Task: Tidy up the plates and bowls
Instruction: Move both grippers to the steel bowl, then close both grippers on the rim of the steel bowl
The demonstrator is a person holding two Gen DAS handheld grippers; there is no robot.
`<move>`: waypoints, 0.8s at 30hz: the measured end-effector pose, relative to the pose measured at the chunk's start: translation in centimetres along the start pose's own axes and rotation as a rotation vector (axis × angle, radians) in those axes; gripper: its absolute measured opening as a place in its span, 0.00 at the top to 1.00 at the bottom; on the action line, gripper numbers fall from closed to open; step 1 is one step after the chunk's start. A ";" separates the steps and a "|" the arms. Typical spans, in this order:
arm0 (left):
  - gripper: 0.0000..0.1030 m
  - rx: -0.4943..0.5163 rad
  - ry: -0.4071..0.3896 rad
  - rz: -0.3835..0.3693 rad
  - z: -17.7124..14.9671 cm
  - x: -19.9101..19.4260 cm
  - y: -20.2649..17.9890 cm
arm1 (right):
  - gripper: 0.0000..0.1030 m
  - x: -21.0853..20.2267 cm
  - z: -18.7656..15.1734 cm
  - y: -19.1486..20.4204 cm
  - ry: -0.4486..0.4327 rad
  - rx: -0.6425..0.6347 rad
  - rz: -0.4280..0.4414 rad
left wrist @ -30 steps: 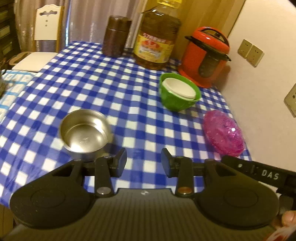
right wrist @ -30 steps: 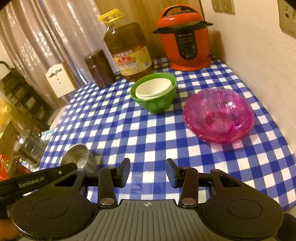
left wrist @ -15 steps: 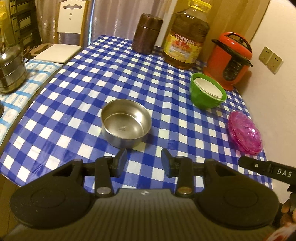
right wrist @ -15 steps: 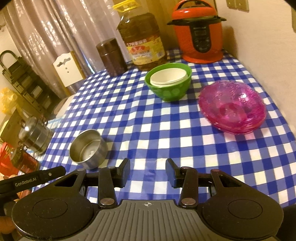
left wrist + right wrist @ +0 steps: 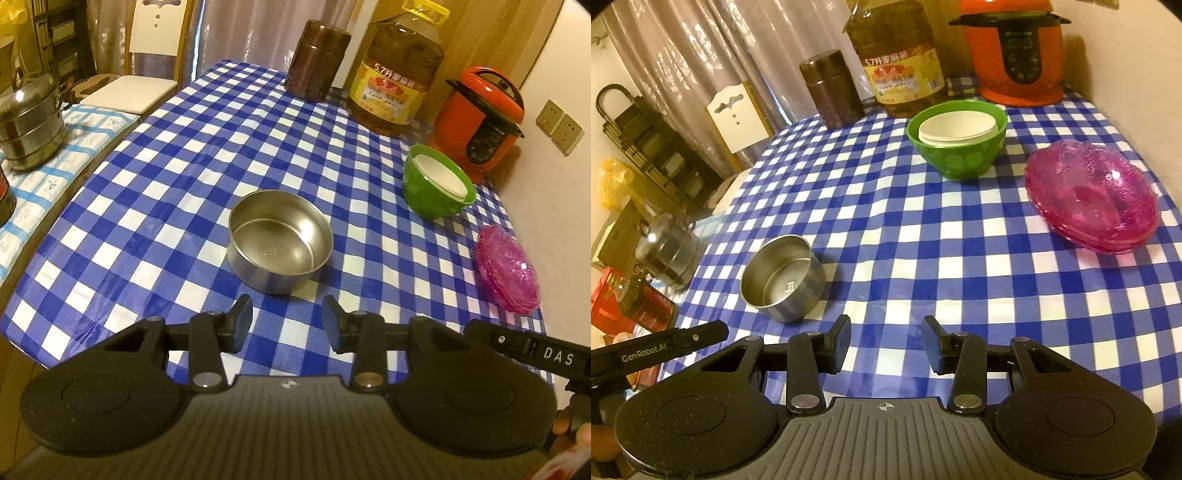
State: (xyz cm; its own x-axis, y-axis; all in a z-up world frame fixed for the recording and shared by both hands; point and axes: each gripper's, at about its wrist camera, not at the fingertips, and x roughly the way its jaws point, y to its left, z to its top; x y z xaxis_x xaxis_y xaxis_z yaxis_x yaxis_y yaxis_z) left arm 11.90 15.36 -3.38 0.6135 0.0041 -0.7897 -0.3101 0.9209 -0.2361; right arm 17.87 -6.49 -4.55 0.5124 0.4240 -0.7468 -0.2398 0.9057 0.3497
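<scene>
- Three groups of tableware stand on the blue-and-white checked tablecloth [image 5: 923,258]; none is held.
- Group 1: the round green plastic bowl [image 5: 960,147] sits at the far side, in front of the orange electric pressure cooker [image 5: 1015,55]. White shallow bowls [image 5: 955,129] are nested inside it. Judged status: stacking done.
- Group 2: the translucent pink plates [image 5: 1093,195] lie stacked near the right-hand edge of the table, well apart from the green bowl. Judged status: stacking done.
- Group 3: the round stainless-steel bowl [image 5: 280,240] stands alone, upright and empty, near the front edge. Judged status: not yet sorted; this item is what remains.
- Left gripper [image 5: 286,321]: jaws apart, nothing between them. It hovers just short of the steel bowl, roughly centred on it.
- Right gripper [image 5: 886,341]: jaws apart, nothing between them. It hovers above bare cloth, with the steel bowl off to its left.
- Estimated progress: mostly complete. Remaining work is probably to grasp the steel bowl by its rim and place it with the other bowls.
- Unrelated items at the back: large yellow-labelled oil bottle [image 5: 399,74] and dark brown cylindrical canister [image 5: 317,59].
</scene>
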 end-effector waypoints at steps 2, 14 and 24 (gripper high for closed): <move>0.64 -0.006 0.008 0.004 0.1 0.5 0.3 | 0.58 0.6 0.1 0.1 0.006 0.002 0.000; 0.64 -0.024 0.041 0.016 1.6 3.8 2.6 | 0.59 5.1 1.6 1.7 0.043 0.003 0.018; 0.64 -0.056 0.045 0.033 3.4 6.1 4.7 | 0.59 8.7 3.2 3.3 0.060 0.005 0.048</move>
State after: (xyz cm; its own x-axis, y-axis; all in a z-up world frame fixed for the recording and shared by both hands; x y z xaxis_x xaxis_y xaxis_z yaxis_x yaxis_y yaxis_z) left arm 16.67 21.02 -7.35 0.5698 0.0152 -0.8217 -0.3703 0.8973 -0.2402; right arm 24.15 0.22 -8.13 0.4503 0.4659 -0.7617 -0.2585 0.8845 0.3883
